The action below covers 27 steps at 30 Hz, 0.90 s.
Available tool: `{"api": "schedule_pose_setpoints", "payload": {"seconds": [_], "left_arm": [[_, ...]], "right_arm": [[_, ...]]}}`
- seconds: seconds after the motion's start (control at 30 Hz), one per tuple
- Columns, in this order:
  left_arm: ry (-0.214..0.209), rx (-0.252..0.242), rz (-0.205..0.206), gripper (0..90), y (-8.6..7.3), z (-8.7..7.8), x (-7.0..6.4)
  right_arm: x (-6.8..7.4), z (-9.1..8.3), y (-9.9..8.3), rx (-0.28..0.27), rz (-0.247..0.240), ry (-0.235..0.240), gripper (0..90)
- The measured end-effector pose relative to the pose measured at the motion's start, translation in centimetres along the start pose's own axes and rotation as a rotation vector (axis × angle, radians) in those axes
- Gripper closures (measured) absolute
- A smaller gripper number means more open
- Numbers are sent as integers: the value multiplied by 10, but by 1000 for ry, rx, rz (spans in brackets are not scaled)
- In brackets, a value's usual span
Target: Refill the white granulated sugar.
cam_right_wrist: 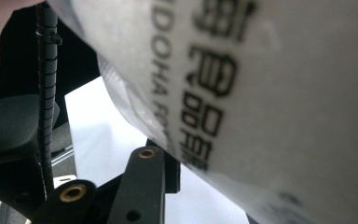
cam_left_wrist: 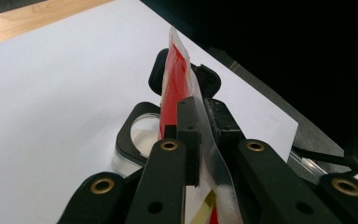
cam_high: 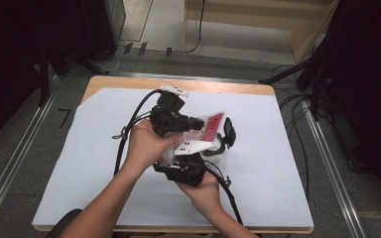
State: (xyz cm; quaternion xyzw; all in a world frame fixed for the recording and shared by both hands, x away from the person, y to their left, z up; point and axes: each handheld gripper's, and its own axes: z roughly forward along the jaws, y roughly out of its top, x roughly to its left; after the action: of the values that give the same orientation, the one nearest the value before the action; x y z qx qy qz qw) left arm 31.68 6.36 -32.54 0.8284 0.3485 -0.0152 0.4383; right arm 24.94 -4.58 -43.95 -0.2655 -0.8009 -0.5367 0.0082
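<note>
A red and white foil packet (cam_high: 212, 124) is held up over the middle of the table between both hands. My left gripper (cam_high: 194, 124) is shut on it: in the left gripper view both jaws of the left gripper (cam_left_wrist: 196, 106) clamp the packet (cam_left_wrist: 176, 70) edge-on. My right gripper (cam_high: 226, 135) lies along the packet from below, its black fingertips (cam_left_wrist: 210, 80) on either side of the far end. In the right gripper view the packet (cam_right_wrist: 261, 93), white with black print, hides one jaw and the jaw gap.
A clear round container with a black rim (cam_left_wrist: 133, 135) sits on the white sheet (cam_high: 104, 163) just under the packet. Cables trail from both grippers. The wooden table edge (cam_high: 129, 82) runs along the back, and dark stands flank the table.
</note>
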Motion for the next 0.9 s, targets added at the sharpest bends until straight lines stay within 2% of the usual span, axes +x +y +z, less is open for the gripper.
{"api": "schedule_pose_setpoints", "payload": {"seconds": [0.3, 0.6, 0.9], "left_arm": [[-11, 8, 0, 853, 0, -1, 0], [-3, 33, 1, 867, -2, -5, 0], [-8, 50, -17, 873, -6, -9, 5]], "right_arm": [[-1, 1, -3, 12, -10, -31, 900], [0, 3, -7, 22, -25, -30, 900], [1, 6, -11, 40, -43, -26, 900]]}}
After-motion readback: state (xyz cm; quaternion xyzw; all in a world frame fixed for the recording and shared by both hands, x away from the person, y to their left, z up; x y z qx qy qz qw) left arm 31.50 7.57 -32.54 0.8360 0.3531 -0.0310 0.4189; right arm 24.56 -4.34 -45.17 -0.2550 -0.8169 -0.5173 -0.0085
